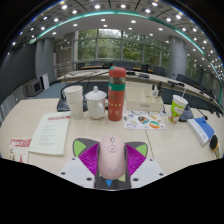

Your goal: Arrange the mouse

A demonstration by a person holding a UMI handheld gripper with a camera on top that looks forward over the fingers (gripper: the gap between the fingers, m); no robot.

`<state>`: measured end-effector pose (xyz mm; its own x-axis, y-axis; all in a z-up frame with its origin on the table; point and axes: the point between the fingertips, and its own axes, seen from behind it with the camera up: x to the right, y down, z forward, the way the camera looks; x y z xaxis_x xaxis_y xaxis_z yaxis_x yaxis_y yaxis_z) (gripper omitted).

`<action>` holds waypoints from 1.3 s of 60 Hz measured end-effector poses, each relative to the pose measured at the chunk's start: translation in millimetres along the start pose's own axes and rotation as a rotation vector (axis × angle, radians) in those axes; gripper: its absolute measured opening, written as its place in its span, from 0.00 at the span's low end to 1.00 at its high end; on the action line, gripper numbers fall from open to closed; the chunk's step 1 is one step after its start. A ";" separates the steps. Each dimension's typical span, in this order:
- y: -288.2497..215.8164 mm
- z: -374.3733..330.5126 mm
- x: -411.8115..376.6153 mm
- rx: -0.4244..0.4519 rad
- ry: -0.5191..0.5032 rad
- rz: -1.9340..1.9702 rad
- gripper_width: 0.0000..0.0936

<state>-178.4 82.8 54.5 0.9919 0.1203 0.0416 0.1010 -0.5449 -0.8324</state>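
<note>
A pale pink computer mouse (110,157) sits between my two fingers, its front pointing away from me. Both pink pads (90,157) press against its sides, so my gripper (111,160) is shut on it. The mouse is held over the light wooden table (60,155), near its front part. Whether it touches the table is hidden by the mouse and fingers.
Beyond the fingers stand a red bottle (117,94), a white mug (96,102) and a white cup (73,98). An open booklet (48,132) lies to the left, a colourful sheet (148,121) and a green-patterned cup (178,107) to the right.
</note>
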 end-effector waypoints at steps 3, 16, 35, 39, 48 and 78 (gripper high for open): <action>15.3 12.2 -8.7 -0.025 0.004 -0.004 0.39; 57.2 30.3 -9.6 -0.125 -0.003 0.007 0.64; 0.7 -117.2 -7.0 -0.024 0.014 0.001 0.92; -5.4 -164.0 -8.7 -0.003 0.016 0.004 0.91; 1.0 -261.5 -9.9 0.026 0.028 0.029 0.91; 51.8 -430.0 -2.1 0.069 0.077 0.050 0.91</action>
